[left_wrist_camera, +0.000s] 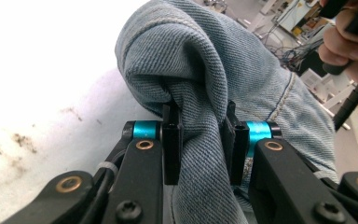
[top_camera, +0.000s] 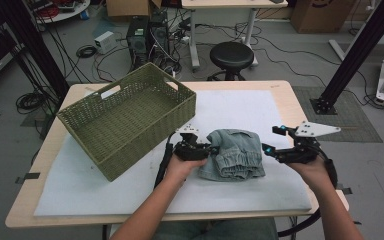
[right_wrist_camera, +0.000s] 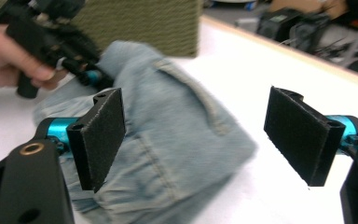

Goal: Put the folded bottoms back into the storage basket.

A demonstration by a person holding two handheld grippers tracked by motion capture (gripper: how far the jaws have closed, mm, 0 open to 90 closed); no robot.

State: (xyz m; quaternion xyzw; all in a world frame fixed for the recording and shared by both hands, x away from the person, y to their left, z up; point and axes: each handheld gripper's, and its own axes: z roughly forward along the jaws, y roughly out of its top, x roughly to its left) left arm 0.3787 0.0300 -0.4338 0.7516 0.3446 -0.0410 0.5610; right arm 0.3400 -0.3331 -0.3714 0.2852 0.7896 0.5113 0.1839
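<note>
From above, the folded denim garment [top_camera: 233,154] lies on the white mat [top_camera: 260,115] beside the wicker basket [top_camera: 130,117]. My left gripper [left_wrist_camera: 200,140] clamps one fold; lifted, the bundle might unroll. My right gripper [right_wrist_camera: 205,135] stands wide apart, empty

No text, label, brand, number or sign can be read on any thing in these pictures.

Black claws [right_wrist_camera: 200,140], blue pins, brass rivets
</note>
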